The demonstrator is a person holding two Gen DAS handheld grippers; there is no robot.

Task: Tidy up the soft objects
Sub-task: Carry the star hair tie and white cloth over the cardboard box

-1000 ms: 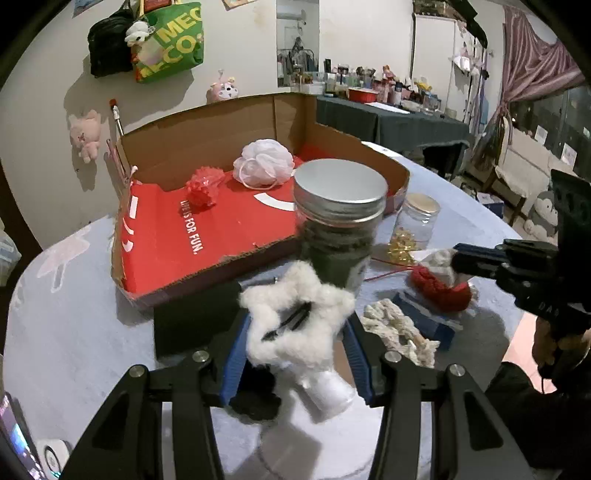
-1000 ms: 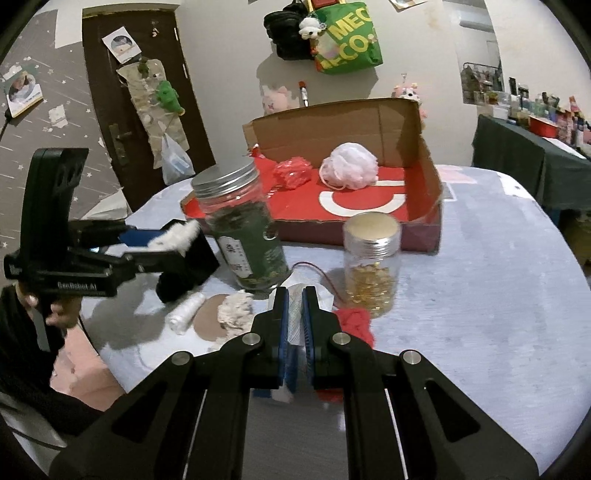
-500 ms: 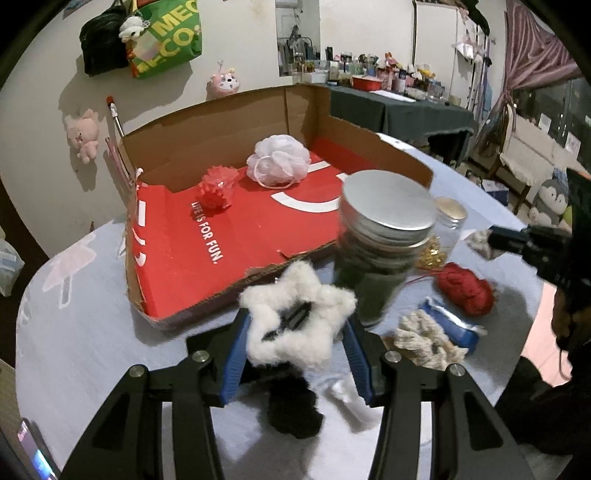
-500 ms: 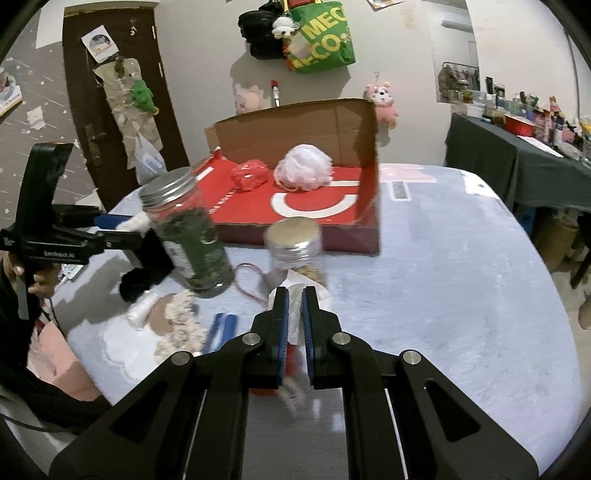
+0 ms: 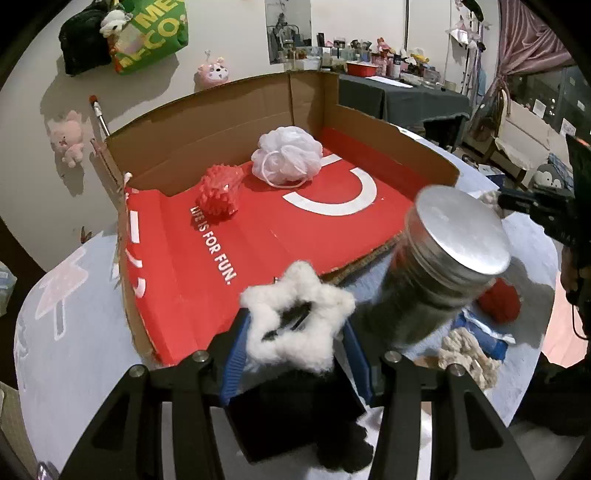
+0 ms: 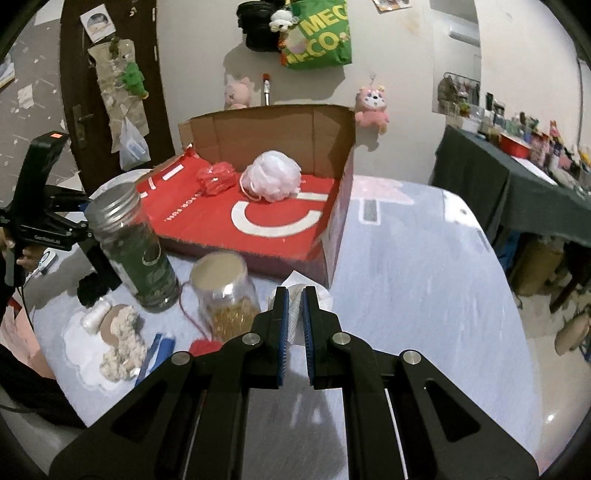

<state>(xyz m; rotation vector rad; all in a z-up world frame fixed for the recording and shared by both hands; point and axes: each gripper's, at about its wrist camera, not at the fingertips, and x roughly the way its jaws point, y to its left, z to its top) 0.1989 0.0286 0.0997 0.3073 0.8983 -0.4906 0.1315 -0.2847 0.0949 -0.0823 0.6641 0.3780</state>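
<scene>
1. The white fluffy star is the main thing here. It sits clamped between the blue pads of the left gripper, jaws about half open with the fluff filling the gap. It hangs right over the near edge of the cardboard box.
2. There's a dark clip-looking bit in the middle of the star, can't really tell what it is. Below the star, between the gripper arms, is a black fuzzy thing and a black flat block.
3. The right gripper is pinched nearly shut on a thin white mesh-like piece. It's held just in front of the box's near right corner, above the table.
4. Already in the box on its red floor: a white bath pouf and a red knobbly soft thing, just beside each other toward the back wall.
5. Still out on the table in front of the box: a cream knitted lump, a red yarn ball, a small white spool and a blue packet.
6. Hard stuff mixed in: a tall jar with a silver lid and dark green contents, and a shorter clear jar with gold bits inside, both upright just in front of the box.
7. On the wall behind: a green tote bag and a pink plush.
</scene>
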